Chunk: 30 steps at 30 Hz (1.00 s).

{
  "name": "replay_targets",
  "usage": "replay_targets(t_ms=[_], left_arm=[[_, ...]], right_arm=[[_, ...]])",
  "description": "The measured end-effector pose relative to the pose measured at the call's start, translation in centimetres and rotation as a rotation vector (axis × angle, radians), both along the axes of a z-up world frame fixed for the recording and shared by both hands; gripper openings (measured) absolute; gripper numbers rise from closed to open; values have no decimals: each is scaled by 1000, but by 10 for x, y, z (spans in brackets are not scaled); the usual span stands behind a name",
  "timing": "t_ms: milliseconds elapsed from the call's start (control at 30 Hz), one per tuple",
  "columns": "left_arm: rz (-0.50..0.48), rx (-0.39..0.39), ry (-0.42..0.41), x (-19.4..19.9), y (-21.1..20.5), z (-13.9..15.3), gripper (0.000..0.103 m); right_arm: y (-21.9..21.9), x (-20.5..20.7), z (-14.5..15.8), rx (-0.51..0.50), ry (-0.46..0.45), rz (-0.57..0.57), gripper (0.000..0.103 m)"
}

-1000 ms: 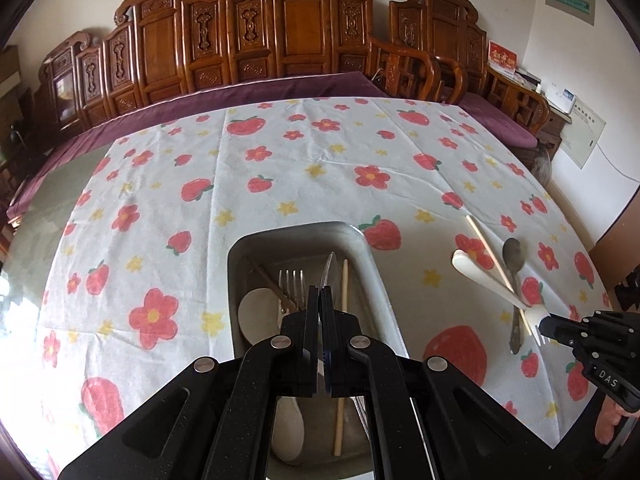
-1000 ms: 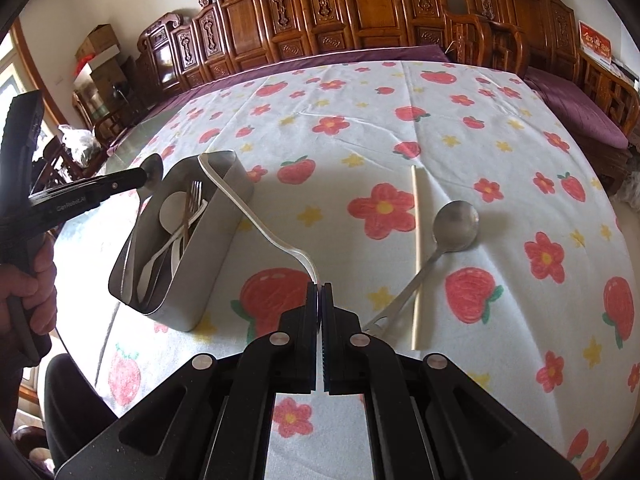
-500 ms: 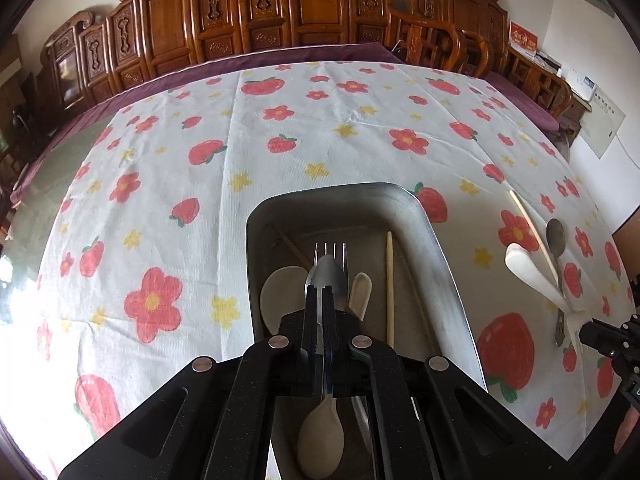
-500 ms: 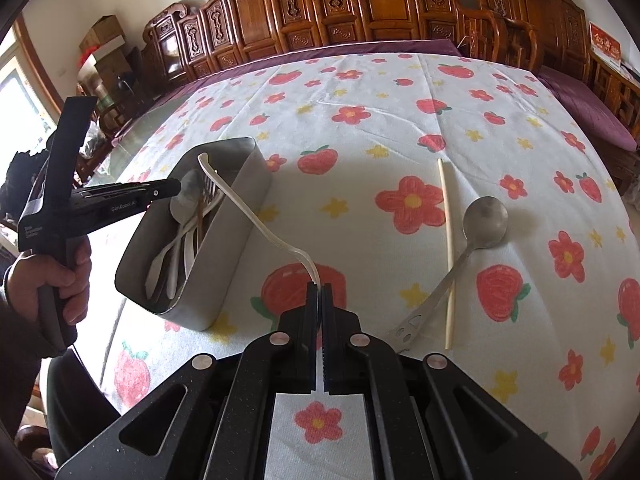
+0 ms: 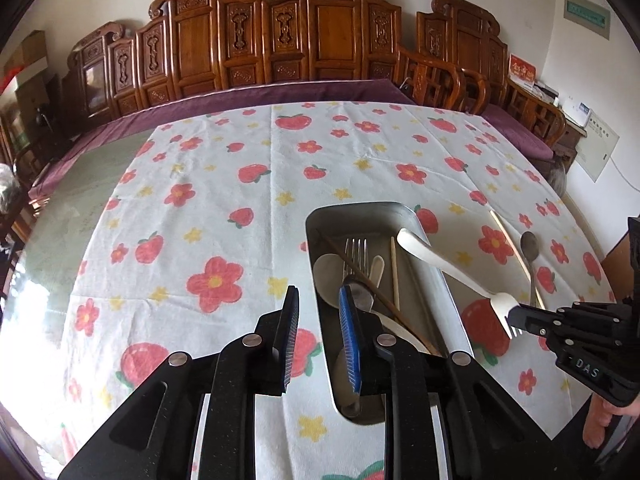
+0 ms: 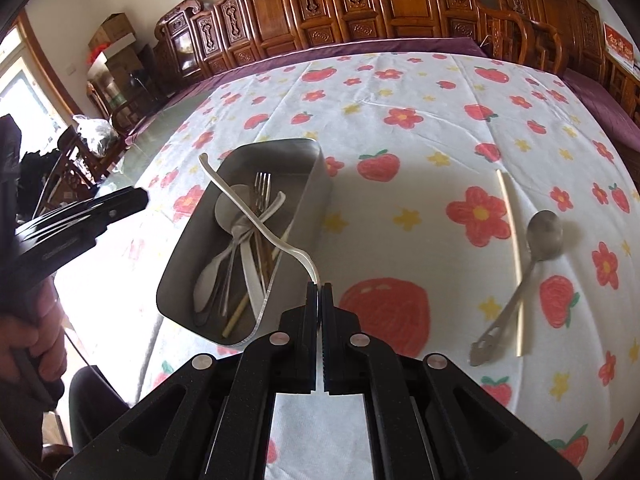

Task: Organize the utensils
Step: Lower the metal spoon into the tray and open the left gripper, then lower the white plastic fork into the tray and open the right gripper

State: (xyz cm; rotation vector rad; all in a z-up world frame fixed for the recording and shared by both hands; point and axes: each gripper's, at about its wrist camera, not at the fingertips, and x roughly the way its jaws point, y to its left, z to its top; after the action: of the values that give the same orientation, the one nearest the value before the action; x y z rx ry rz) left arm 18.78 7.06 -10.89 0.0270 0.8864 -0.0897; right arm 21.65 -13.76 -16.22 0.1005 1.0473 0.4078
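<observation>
Above the oblong steel tray (image 6: 320,184), right claw (image 6: 320,312) pinches a curved white fork (image 6: 256,216); left claw (image 5: 318,334) gapes.

A white cloth (image 5: 248,184) printed with red flowers, strawberries and yellow stars covered the surface. Beyond its far edge ran a purple cushion (image 5: 256,94) on a carved wooden bench (image 5: 304,40) along the pale wall. A red card (image 5: 522,70) stood on a side cabinet at right. In the right wrist view, cardboard boxes (image 6: 114,36) were stacked in the left corner, near a plastic bag (image 6: 94,132) on a chair.
</observation>
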Motion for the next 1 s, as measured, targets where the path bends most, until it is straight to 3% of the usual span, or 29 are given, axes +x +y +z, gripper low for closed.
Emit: replay_targets(t_ms=[167,367,600,1000], left_arm=[[19,-5,-14,-15,18,8,19],[44,-26,-25,-27,38,14,22],[53,-53,-39,-31,49,18,28],[58,-69,-53,-36,57,22,28]], right_arm=[[22,12,-2,-41,14,-17,2],[48,28,-5,-161,0,-24,2],[77,42,-2,-333,-78,7,2],[102,37,-1,-402,-96,67,2]])
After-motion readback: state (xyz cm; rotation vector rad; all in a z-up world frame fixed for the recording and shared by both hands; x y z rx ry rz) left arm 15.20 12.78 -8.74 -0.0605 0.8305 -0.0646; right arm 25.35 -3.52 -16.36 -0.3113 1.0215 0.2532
